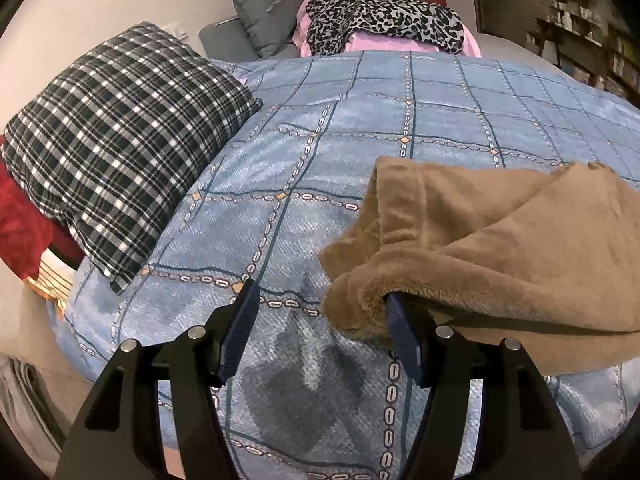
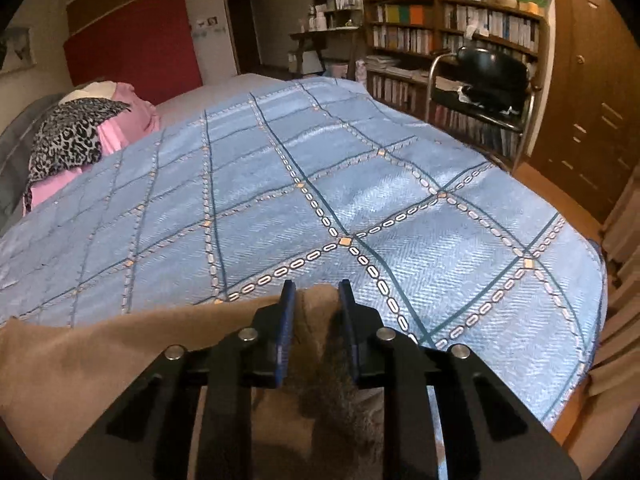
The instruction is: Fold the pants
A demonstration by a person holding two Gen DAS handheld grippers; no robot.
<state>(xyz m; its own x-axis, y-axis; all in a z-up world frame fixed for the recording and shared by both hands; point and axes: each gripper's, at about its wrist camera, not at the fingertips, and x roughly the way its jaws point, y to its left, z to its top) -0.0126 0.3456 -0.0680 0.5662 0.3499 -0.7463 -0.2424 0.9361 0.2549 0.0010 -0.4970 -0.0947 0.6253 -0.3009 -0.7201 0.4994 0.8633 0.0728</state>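
On the bed's blue chain-patterned woven coverlet (image 2: 320,184) the tan fleecy pants (image 1: 500,248) lie bunched at its near edge, right tongs (image 2: 317,292) pinching a ridge, left tongs (image 1: 322,300) spread, one finger under the cloth; folding seems barely begun, and next the left must close.

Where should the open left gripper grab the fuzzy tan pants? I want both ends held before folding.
Take the fuzzy tan pants at the rolled edge nearest the left gripper, coming from the left: that thick lip is raised off the blue checked bedspread, and one finger already sits under it.
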